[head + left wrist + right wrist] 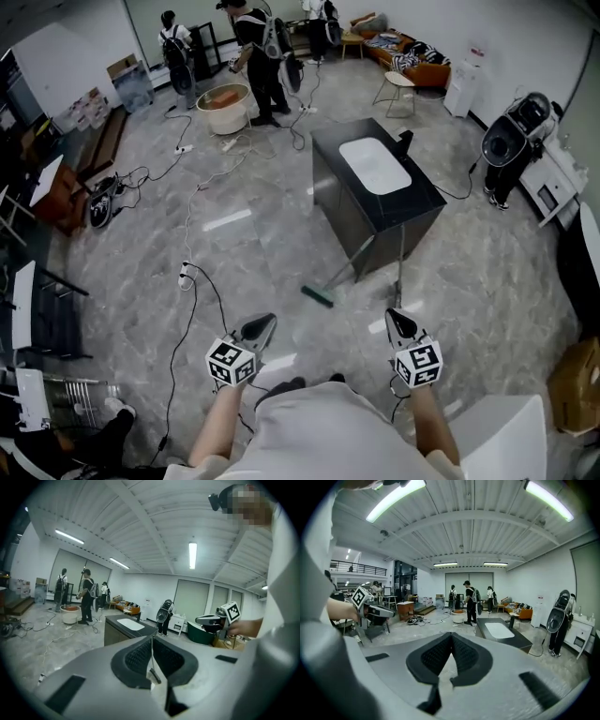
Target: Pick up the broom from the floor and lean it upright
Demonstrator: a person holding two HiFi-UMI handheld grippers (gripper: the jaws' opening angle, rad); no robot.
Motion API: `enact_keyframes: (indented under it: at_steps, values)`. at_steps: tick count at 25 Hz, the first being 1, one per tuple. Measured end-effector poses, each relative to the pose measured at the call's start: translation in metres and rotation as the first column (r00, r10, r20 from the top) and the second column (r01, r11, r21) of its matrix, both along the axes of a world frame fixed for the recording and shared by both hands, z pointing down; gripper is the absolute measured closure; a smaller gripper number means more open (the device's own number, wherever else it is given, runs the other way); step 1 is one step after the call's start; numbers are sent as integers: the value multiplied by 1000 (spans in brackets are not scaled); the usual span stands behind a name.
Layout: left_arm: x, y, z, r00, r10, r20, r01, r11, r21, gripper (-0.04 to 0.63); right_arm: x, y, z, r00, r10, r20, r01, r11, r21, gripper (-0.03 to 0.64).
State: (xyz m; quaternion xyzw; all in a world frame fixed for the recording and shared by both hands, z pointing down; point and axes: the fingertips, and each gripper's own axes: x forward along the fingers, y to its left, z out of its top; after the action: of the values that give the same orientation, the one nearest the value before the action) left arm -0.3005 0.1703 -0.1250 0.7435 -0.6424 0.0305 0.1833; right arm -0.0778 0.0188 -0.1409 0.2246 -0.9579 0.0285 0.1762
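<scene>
Left tool [266,322] and right tool [394,316] clenched, empty; broom [319,297] apparently already leaning on cabinet [422,202]; next: check it stays.

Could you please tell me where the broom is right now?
In the head view, the broom stands at centre, green head on the floor, handle slanting up against the black sink cabinet's near face.

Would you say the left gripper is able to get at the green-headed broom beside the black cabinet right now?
Probably yes, after a step forward. Only bare floor lies between the left gripper and the green-headed broom by the black cabinet; its shut jaws would need opening.
</scene>
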Motion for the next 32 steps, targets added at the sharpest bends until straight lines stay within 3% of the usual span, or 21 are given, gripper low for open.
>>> enact_keyframes:
  at_steps: [12,32]
  values:
    - [35,-21,-1,997,-64,33,64,998,5,583,30,-21,14,995,-95,31,96,995,-26,617]
    - [18,-28,12,1000,7,-18,-7,1000,0,583,6,-13,4,997,-31,66,33,999,-26,617]
